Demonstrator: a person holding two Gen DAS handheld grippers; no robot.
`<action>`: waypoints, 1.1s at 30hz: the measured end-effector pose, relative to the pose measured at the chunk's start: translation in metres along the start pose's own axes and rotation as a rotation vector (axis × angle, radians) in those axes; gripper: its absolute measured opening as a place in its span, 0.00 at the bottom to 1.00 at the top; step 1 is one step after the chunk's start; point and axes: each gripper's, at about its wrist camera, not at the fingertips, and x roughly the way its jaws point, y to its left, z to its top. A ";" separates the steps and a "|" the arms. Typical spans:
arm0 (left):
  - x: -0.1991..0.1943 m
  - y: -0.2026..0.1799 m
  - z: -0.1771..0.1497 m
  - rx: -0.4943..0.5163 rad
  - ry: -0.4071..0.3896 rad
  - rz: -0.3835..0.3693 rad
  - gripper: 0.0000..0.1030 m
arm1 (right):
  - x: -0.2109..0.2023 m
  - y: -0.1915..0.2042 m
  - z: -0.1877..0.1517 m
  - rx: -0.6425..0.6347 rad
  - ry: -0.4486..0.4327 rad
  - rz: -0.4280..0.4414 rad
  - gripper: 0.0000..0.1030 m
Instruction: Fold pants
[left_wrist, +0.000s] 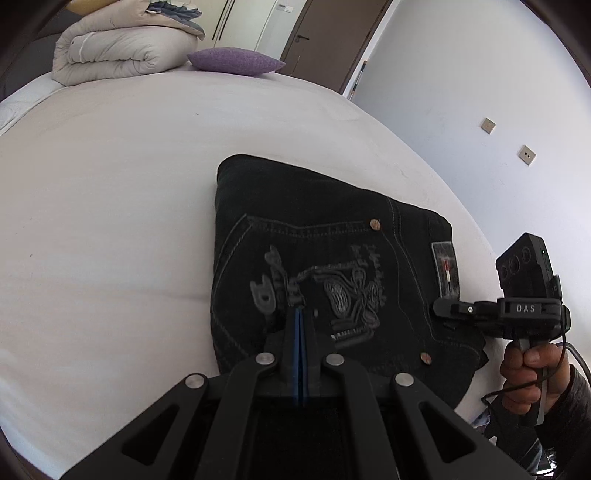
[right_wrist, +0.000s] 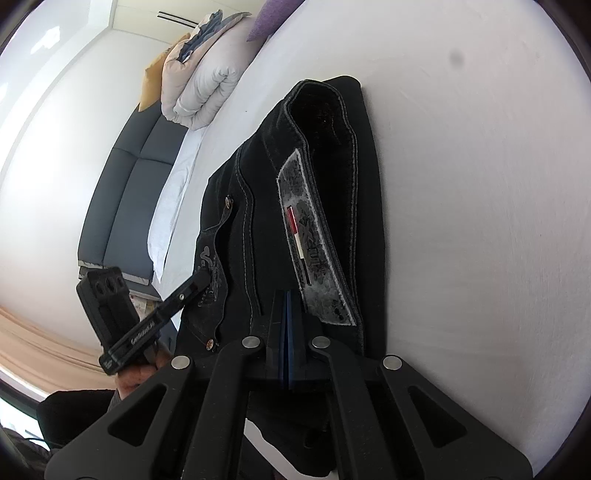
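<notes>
Black jeans (left_wrist: 317, 229) lie folded into a compact stack on the white bed (left_wrist: 110, 184), back pocket embroidery and waistband patch facing up. My left gripper (left_wrist: 299, 308) is shut, its tips resting over the embroidered pocket; I cannot tell whether cloth is pinched. My right gripper (right_wrist: 286, 293) is shut at the waistband beside the grey patch (right_wrist: 314, 251) of the jeans (right_wrist: 236, 236). The right gripper also shows in the left wrist view (left_wrist: 439, 308) at the jeans' waistband edge. The left gripper shows in the right wrist view (right_wrist: 203, 277) on the pocket.
A rolled beige duvet (left_wrist: 122, 51) and a purple cushion (left_wrist: 236, 61) sit at the far end of the bed. A wall (left_wrist: 461, 92) with sockets runs along the right. A dark headboard (right_wrist: 125, 192) stands beyond the mattress.
</notes>
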 end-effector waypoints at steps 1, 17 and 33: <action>-0.005 -0.003 -0.007 -0.003 -0.009 0.022 0.02 | -0.001 0.002 -0.001 -0.007 -0.001 -0.001 0.00; 0.009 -0.023 -0.021 0.061 0.005 0.169 0.02 | -0.038 0.009 -0.028 -0.083 -0.072 0.006 0.03; -0.039 -0.017 0.005 0.030 -0.098 0.170 0.71 | -0.082 -0.005 0.004 -0.010 -0.141 -0.053 0.66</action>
